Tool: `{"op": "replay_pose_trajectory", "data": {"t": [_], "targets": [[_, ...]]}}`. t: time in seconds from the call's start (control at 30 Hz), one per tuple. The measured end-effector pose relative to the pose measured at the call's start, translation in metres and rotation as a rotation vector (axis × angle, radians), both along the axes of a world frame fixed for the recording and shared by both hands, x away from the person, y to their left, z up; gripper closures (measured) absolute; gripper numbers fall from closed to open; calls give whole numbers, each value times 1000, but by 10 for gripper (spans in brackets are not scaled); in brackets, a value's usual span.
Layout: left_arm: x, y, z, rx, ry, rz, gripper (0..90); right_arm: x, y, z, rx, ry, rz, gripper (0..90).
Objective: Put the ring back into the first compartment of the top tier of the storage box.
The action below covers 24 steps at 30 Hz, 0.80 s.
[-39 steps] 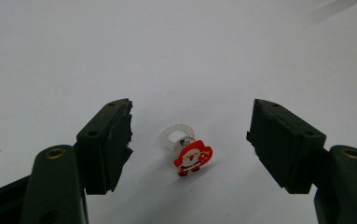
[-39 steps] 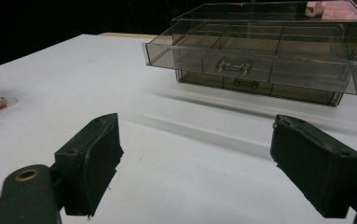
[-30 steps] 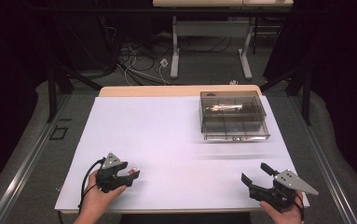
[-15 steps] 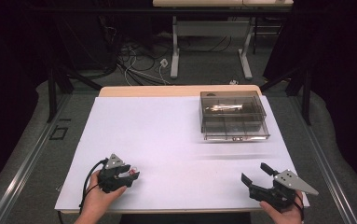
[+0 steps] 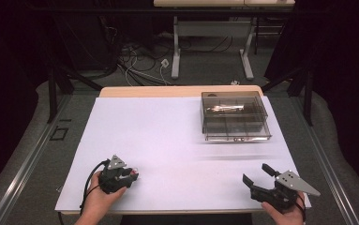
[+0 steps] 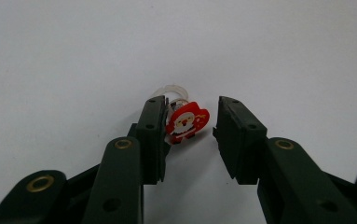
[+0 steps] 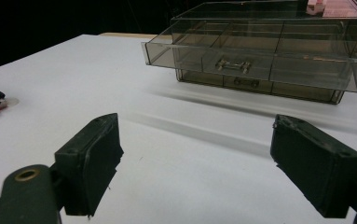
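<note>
Left gripper (image 5: 129, 175): low at the table's near left edge, held in the left hand (image 5: 97, 199); jaws have just been closing, with a narrow gap left.
Right gripper (image 5: 258, 176): near right edge, jaws spread wide, seemingly just above the surface.

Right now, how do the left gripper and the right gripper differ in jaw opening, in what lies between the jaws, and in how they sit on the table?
The left gripper has just been closing its jaws to a narrow gap; the right gripper stands wide open. A small Santa figure lies between the left jaws, against one pad and clear of the other; only bare white table lies between the right jaws. The left sits near the table's front left, the right near its front right. Both are hand-held and black-jawed.
</note>
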State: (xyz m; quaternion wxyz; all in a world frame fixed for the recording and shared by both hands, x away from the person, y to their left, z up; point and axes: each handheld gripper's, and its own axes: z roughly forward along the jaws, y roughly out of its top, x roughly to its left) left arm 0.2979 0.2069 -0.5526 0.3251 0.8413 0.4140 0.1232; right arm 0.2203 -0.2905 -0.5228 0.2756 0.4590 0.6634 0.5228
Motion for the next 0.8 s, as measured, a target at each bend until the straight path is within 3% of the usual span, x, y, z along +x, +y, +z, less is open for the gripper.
{"op": "replay_pose_trajectory", "data": {"t": [0.8], "targets": [[1,0,-1,17,5,9,681,1,-1,0,-5,-7,3,154]]}}
